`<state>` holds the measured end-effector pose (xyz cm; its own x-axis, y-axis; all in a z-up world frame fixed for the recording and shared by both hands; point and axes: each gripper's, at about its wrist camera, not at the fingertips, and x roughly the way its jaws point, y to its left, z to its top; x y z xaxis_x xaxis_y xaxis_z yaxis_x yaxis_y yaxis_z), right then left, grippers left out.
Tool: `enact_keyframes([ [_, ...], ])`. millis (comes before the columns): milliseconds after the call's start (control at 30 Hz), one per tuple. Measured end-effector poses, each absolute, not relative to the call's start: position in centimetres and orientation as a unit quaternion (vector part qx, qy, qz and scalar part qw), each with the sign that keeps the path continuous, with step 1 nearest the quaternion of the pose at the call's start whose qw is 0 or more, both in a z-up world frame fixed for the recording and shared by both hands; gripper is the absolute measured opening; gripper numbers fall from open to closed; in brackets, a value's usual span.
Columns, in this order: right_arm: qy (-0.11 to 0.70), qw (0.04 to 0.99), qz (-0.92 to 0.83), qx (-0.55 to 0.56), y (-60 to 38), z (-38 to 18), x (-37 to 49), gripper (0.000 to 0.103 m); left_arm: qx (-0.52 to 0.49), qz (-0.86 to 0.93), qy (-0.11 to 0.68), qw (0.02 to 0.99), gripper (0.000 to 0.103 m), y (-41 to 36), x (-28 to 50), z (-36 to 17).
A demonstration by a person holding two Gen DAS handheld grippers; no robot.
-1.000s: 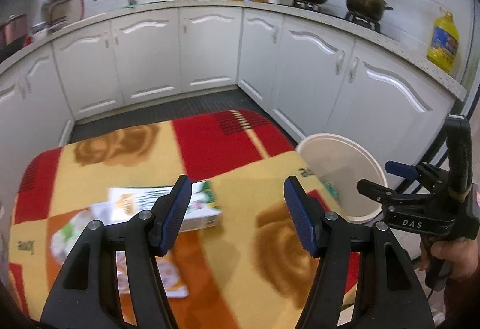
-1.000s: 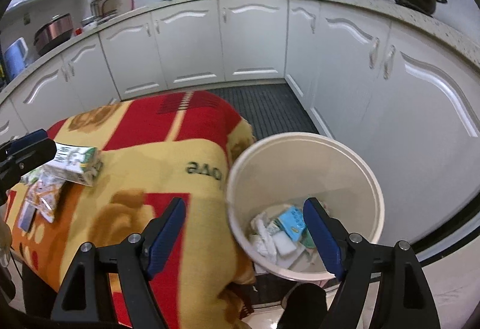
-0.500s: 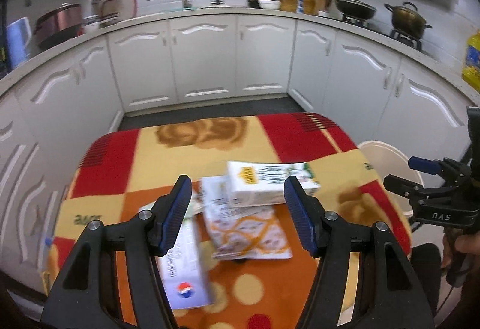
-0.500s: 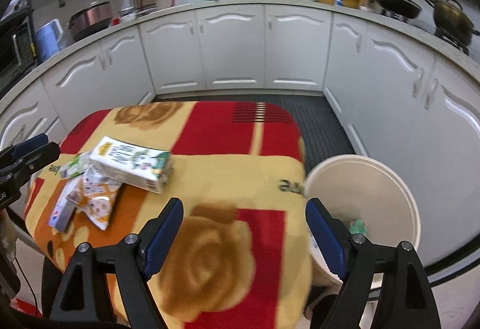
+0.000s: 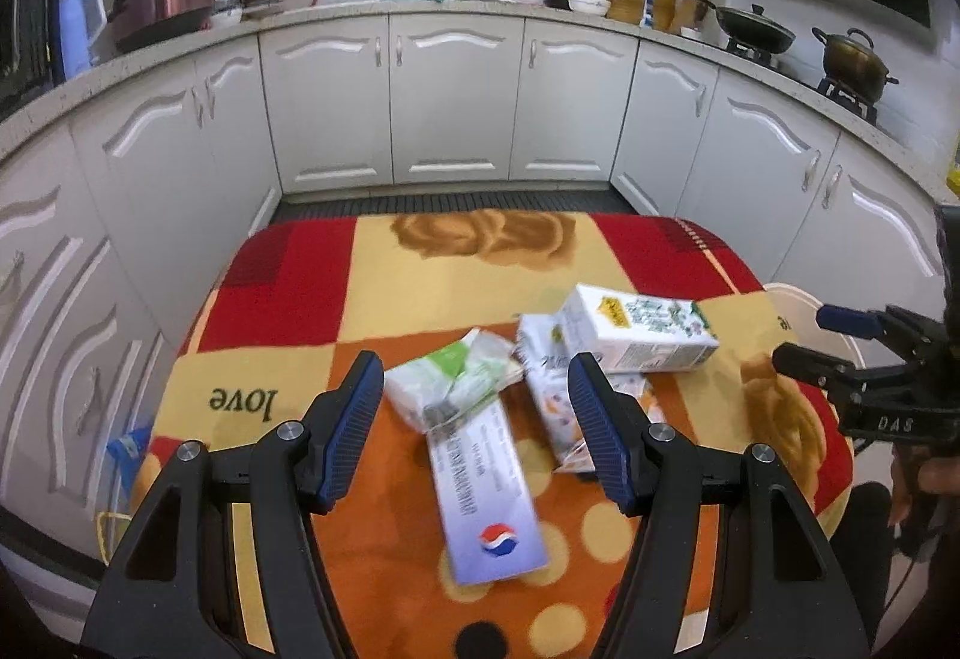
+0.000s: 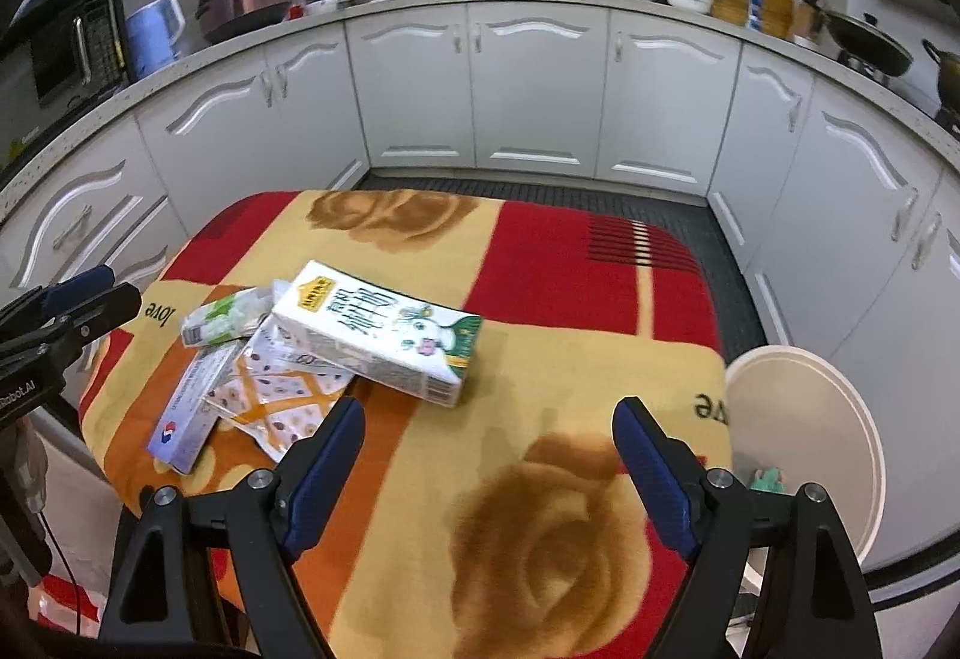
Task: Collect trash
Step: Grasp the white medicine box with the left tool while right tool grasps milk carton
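Note:
Trash lies in a loose pile on the blanket-covered table (image 5: 420, 275): a white drink carton (image 5: 636, 335) (image 6: 378, 341), a patterned snack wrapper (image 5: 555, 407) (image 6: 282, 389), a green-and-white packet (image 5: 450, 383) (image 6: 225, 317) and a long box with a red-and-blue logo (image 5: 486, 491) (image 6: 189, 413). My left gripper (image 5: 477, 425) is open and empty, just above the pile. My right gripper (image 6: 489, 470) is open and empty, over the blanket to the right of the pile. The white trash bin (image 6: 804, 443) stands at the table's right edge, with some trash inside.
White kitchen cabinets (image 5: 456, 107) curve around the table on the left, back and right. A dark floor mat (image 6: 660, 215) lies between table and cabinets. The right gripper also shows at the right of the left wrist view (image 5: 864, 359).
Both grippers have swung left, away from the bin and toward the table. The trash pile has come into the middle of both views. Both stayed open.

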<state>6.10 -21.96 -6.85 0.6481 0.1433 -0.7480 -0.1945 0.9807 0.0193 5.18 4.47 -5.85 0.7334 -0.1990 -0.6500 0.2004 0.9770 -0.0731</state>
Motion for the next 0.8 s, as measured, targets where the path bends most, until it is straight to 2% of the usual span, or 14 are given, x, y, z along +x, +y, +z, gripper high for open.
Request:
enact_keyframes([
  [267,0.422,0.897,0.119,-0.053,-20.1,-7.6,7.5,0.083,-0.015,-0.148,0.402,0.904,0.063,6.9,5.3,-8.1],
  [533,0.431,0.889,0.142,-0.063,-18.8,-8.6,9.7,0.083,-0.014,-0.158,0.452,0.878,0.063,5.3,6.2,-11.4],
  [800,0.436,0.867,0.202,-0.133,-16.7,-9.7,12.7,0.086,-0.023,-0.145,0.478,0.866,0.063,4.7,8.6,-13.7],
])
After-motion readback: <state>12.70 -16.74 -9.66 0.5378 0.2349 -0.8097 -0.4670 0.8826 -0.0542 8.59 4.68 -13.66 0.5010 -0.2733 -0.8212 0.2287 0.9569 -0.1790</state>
